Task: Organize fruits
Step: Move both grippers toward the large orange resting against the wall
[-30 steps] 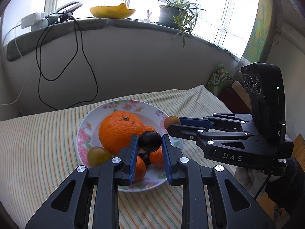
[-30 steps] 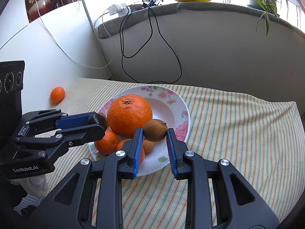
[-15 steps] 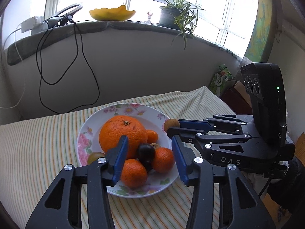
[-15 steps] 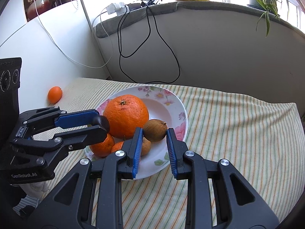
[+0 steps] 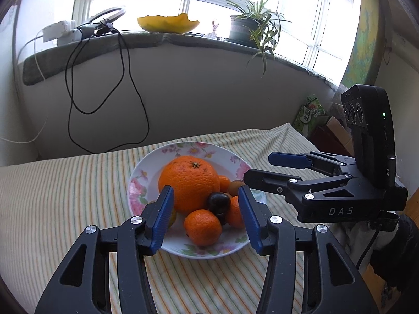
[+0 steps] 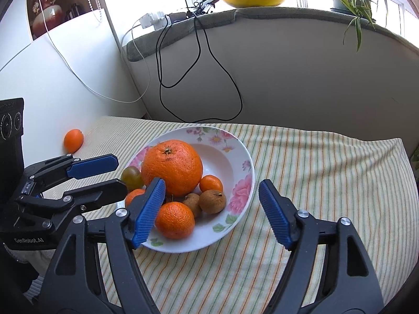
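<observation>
Both grippers have spread wide and let go since a second ago: the left gripper (image 5: pixel 205 213) dropped its dark plum (image 5: pixel 219 201), the right gripper (image 6: pixel 212 210) its brown longan (image 6: pixel 212 201). Both fruits now lie in the floral plate (image 6: pixel 243 183) beside the large orange (image 6: pixel 171 167) and mandarins (image 6: pixel 175 219). One small orange fruit (image 6: pixel 73 140) sits apart on the striped cloth (image 6: pixel 327 172).
</observation>
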`<state>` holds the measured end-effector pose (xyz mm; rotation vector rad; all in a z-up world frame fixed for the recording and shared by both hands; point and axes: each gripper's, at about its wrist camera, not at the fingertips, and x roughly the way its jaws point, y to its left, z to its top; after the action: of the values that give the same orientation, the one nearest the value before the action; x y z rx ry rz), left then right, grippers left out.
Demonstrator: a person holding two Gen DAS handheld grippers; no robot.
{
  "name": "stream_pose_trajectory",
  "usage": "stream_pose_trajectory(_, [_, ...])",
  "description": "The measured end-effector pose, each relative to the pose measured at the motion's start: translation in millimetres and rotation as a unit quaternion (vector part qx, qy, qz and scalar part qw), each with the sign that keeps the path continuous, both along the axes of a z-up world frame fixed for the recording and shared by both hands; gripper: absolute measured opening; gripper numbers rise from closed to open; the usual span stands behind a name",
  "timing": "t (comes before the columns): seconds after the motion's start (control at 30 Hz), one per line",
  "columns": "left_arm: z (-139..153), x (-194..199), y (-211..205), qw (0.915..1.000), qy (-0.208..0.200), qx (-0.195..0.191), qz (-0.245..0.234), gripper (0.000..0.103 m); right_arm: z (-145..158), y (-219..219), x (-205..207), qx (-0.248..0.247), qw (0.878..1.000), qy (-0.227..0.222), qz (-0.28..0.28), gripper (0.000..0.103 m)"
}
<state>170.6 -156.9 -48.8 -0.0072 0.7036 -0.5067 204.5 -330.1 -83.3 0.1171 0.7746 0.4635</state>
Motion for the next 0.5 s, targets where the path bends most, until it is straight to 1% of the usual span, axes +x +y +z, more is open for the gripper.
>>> stream_pose_trajectory(0.13, [4,-5,15,0.9999,-0.004,-0.007,0.013,0.057,10,12,-1,-0.005,1.000,-0.009,0.009,0.081])
stream_pose_trajectory(0.2, [6,-7,23,0.9996,-0.006,-0.007,0.026,0.064,15,19,-1,-0.006,1.000,-0.015,0.013,0.084])
stream_pose_trajectory(0.27, [6,-9,31,0.9992,-0.006,-0.008,0.038,0.065,20,27,-1,-0.002,1.000,-0.020,0.018,0.088])
stream_pose_trajectory(0.33, [7,-11,40,0.9986,-0.006,-0.009,0.051,0.067,24,35,0,0.000,0.999,-0.022,0.024,0.089])
stream_pose_trajectory(0.4, [8,-14,50,0.9975,-0.008,-0.010,0.069,0.073,28,43,1,0.001,0.999,-0.022,0.030,0.089])
stream_pose_trajectory(0.5, [10,-19,67,0.9950,-0.011,-0.014,0.098,0.073,33,53,3,0.011,0.999,-0.018,0.043,0.089])
